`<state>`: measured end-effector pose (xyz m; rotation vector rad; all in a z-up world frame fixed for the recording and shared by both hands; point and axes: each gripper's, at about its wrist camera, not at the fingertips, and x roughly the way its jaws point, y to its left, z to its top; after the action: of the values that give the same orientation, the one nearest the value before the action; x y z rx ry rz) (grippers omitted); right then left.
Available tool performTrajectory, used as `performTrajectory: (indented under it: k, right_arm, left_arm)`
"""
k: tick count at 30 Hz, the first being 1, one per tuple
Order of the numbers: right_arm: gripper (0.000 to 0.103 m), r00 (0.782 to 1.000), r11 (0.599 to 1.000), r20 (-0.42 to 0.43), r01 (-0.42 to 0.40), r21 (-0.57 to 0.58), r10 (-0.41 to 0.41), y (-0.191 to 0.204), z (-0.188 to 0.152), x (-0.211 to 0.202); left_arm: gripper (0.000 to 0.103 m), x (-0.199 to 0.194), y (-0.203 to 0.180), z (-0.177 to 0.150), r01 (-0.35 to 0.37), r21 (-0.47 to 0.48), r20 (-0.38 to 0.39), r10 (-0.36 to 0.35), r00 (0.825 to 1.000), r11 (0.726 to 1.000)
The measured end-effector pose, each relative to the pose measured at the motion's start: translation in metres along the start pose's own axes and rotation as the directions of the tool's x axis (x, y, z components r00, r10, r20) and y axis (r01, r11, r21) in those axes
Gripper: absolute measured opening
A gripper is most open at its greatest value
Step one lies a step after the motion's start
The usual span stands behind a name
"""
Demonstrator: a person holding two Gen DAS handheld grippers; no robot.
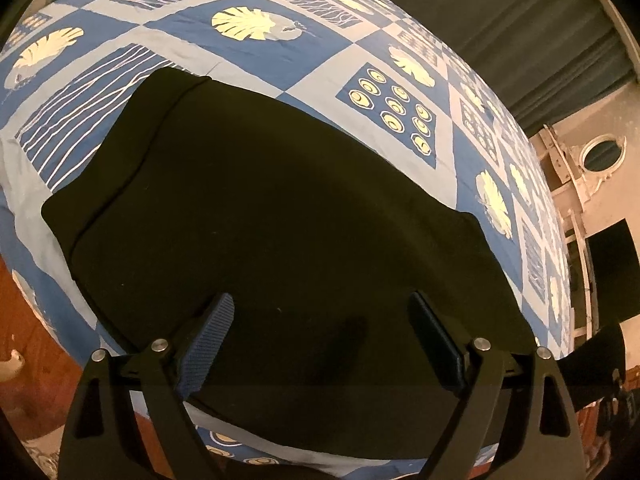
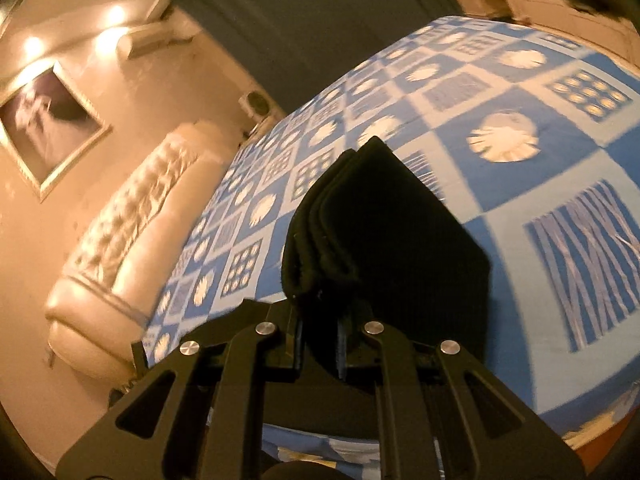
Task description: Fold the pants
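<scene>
The black pants (image 1: 280,208) lie spread on the blue patterned bedcover (image 1: 248,28), with a folded band along their left side. My left gripper (image 1: 320,300) hovers over their near part, open, with nothing between its fingers. In the right wrist view my right gripper (image 2: 319,332) is shut on a bunched stack of layers of the black pants (image 2: 384,232), held up above the bedcover (image 2: 520,184). The cloth hides the fingertips. The view is blurred.
A cream tufted headboard (image 2: 132,216) runs along the bed's left side in the right wrist view, under a framed picture (image 2: 44,124). Dark curtains (image 1: 520,32) hang beyond the bed. Reddish wooden floor (image 1: 28,320) shows past the bed's near edge.
</scene>
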<state>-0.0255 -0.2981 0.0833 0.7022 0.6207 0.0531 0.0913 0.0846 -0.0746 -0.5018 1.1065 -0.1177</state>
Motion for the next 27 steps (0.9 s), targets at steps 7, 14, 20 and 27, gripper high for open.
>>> performTrajectory:
  k: [7,14,20,27]
  right_arm:
    - [0.011,0.997,0.997,-0.076,-0.016,-0.079,0.01,0.046,-0.031,0.054]
    - [0.011,0.985,0.987,-0.173,-0.003,-0.158,-0.025,0.077,-0.074,0.105]
    - [0.011,0.97,0.983,-0.238,0.009,-0.185,-0.053,0.089,-0.107,0.139]
    - [0.011,0.959,0.969,-0.273,0.008,-0.246,-0.077,0.107,-0.131,0.161]
  left_arm:
    - [0.089,-0.001,0.005,0.001,0.028,-0.048,0.004,-0.028,1.0,0.998]
    - [0.09,-0.001,0.005,0.001,0.029,-0.053,0.006,-0.029,1.0,0.998]
    - [0.09,0.0,0.005,0.001,0.026,-0.05,0.007,-0.025,1.0,0.998]
    - [0.091,0.0,0.003,0.001,0.018,-0.045,0.007,-0.017,1.0,0.999]
